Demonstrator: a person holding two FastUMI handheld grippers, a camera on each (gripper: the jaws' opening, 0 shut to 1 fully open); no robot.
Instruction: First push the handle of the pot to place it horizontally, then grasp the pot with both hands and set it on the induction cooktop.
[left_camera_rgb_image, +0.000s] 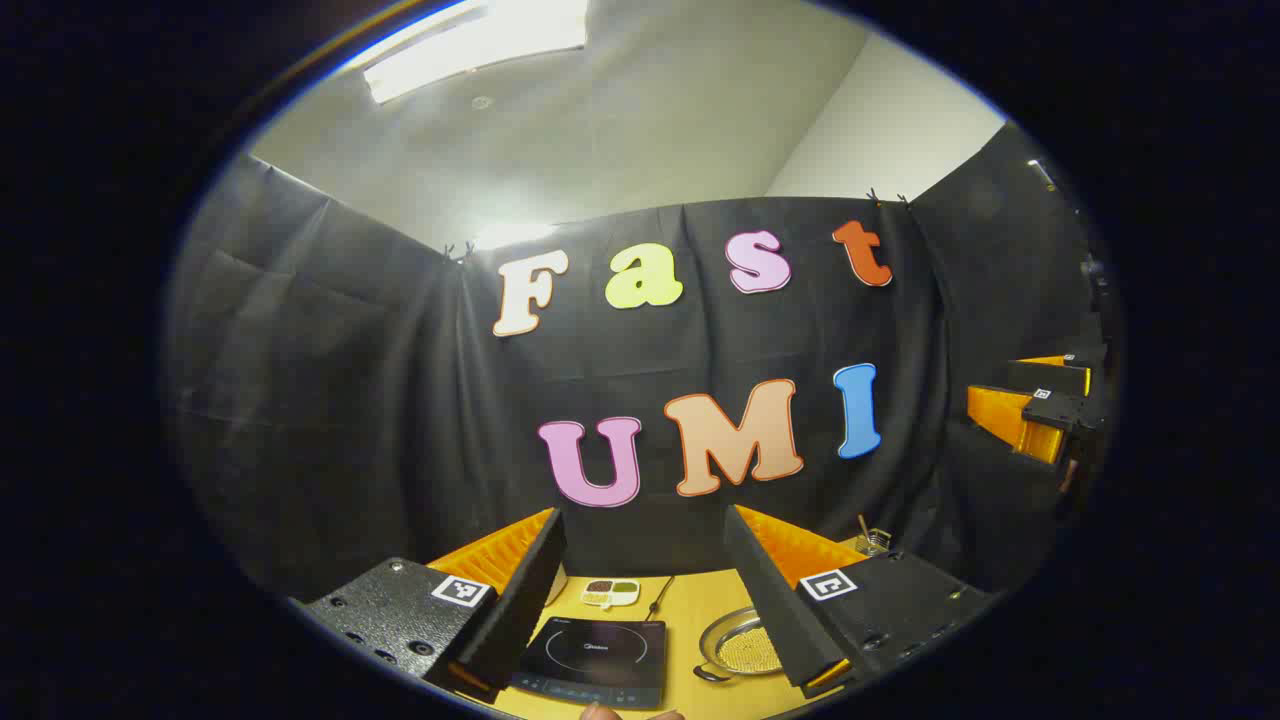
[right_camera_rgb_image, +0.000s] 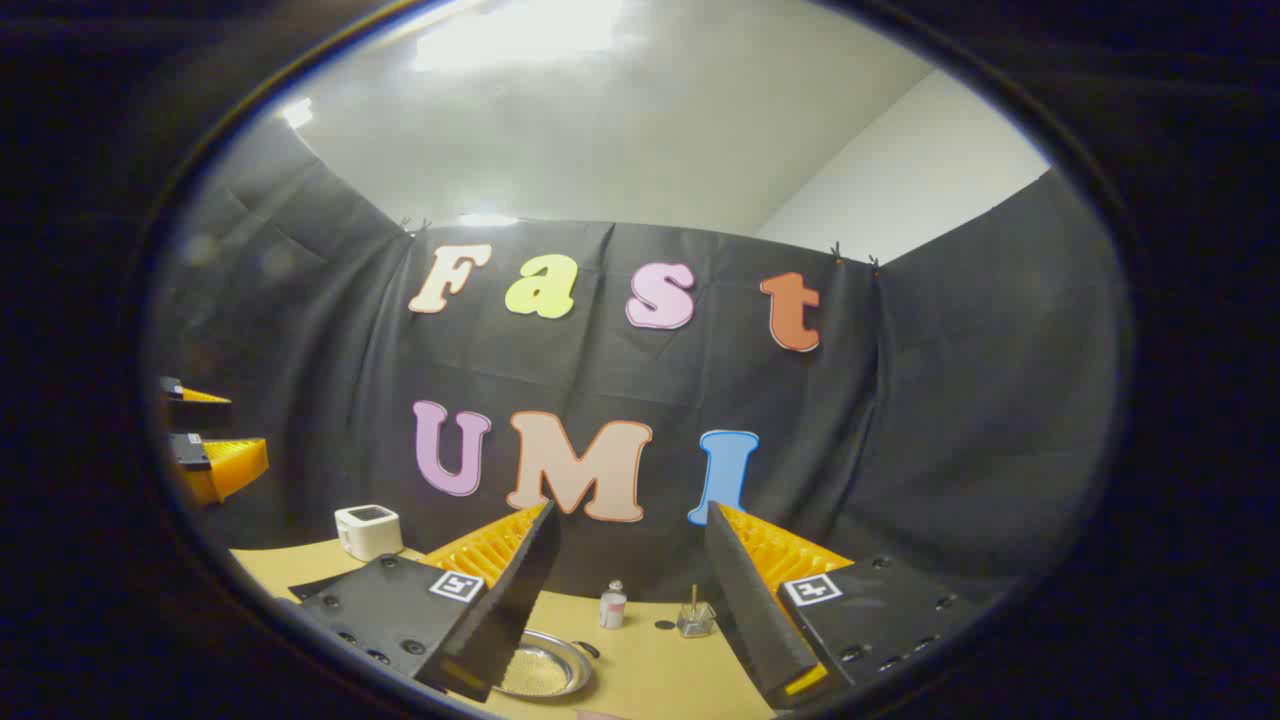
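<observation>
pot (left_camera_rgb_image: 742, 648) lies below open left hand-held gripper (left_camera_rgb_image: 645, 580).

Room around the pot

Bare table (right_camera_rgb_image: 660, 670) lay beside the pot (right_camera_rgb_image: 543, 668); a small bottle (right_camera_rgb_image: 612, 605) and glass jar (right_camera_rgb_image: 694, 620) stood behind, the induction cooktop (left_camera_rgb_image: 597, 660) alongside.

pot (left_camera_rgb_image: 745, 648): silver, speckled inside | induction cooktop (left_camera_rgb_image: 596, 660): black | table (right_camera_rgb_image: 660, 665): yellow-tan
</observation>
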